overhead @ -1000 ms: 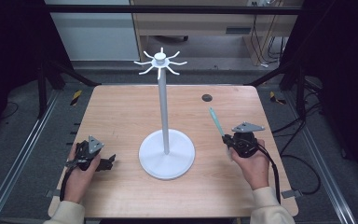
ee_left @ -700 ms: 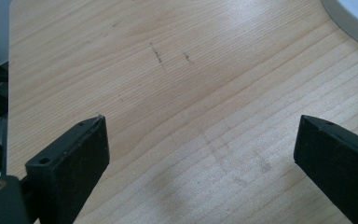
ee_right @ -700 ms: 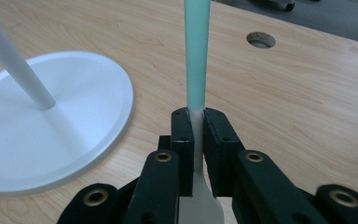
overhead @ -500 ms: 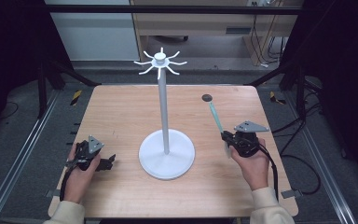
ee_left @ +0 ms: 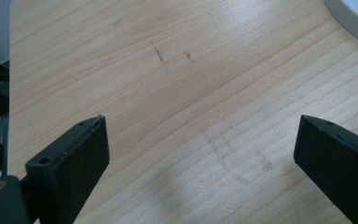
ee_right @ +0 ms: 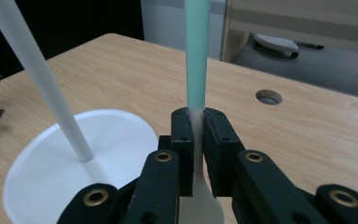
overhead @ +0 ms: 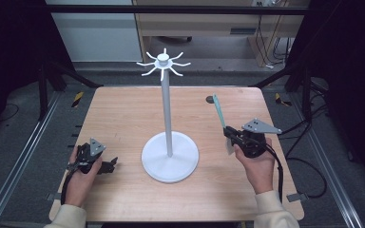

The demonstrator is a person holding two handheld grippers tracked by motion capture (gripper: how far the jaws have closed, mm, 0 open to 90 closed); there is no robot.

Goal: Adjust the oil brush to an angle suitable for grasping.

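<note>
Right tool (overhead: 229,137) has tilted the clamped spatula (overhead: 218,111) upright (left tool (overhead: 108,166) gapes empty).

Left claw (overhead: 108,165): held low at the near left of the bench (overhead: 123,114), gripped by the left hand (overhead: 81,178), jaws spread wide apart with bare wood between them in the left gripper view (ee_left: 200,149). Grey plate on top, cable trailing back along the cream sleeve.

Right claw (overhead: 228,137): held at the right side of the bench by the right hand (overhead: 256,164), jaws pressed together on a pale green-handled utensil (ee_right: 196,56), handle rising up and away between them. Grey plate on top, black cable running back beside the forearm.
</note>
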